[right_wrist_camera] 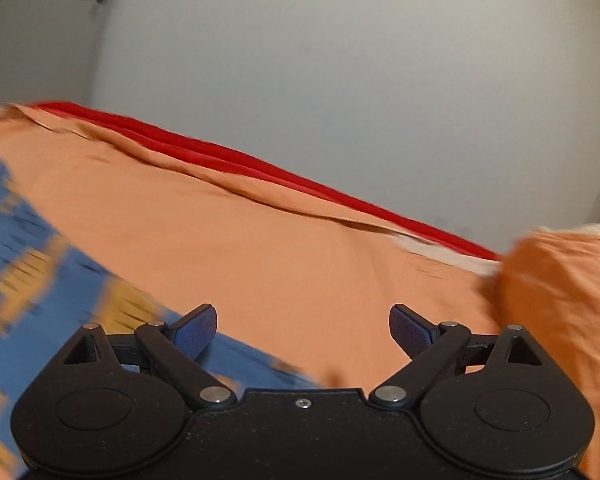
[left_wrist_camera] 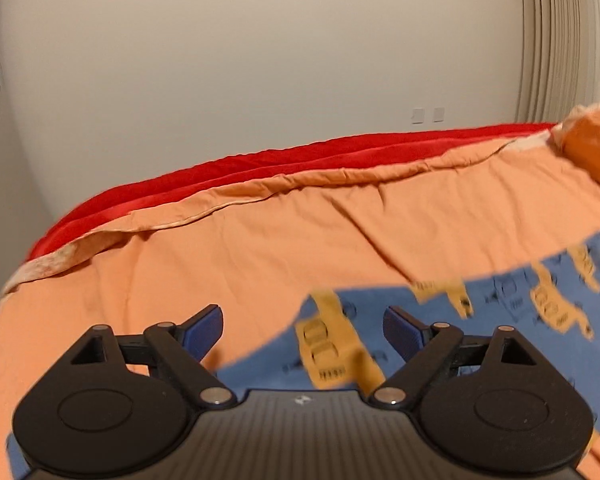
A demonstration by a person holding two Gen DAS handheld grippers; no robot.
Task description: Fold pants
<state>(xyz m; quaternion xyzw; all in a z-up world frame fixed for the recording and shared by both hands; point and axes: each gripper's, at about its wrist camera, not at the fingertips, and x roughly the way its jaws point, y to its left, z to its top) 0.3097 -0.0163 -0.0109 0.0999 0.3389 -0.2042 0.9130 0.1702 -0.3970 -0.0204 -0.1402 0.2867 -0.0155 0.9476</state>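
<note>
**Jaws empty over pants on bed**

Pants (left_wrist_camera: 500,320), blue with a yellow vehicle print, lie flat on the orange bed cover (left_wrist_camera: 260,248); a red sheet (left_wrist_camera: 220,176) shows along the bed's far edge by the wall.

Going left to right: we find the left gripper (left_wrist_camera: 303,326) with its jaws spread wide and nothing between the pads. In the left wrist view the fabric lies under and ahead of this gripper and runs away up and to the right, so its long axis appears to run from left gripper towards right.

We find the right gripper (right_wrist_camera: 303,328) likewise wide and empty. In its view the pants (right_wrist_camera: 40,264) lie to the left and beneath the left finger, with bare cover under the gap between the jaws. An orange pillow (right_wrist_camera: 560,300) sits at far right.

In our judgement the left gripper is the better placed: cloth lies straight before its jaws, whereas the right must shift left to reach an edge. Both views are blurred; which end is waistband or hem we cannot tell.
</note>
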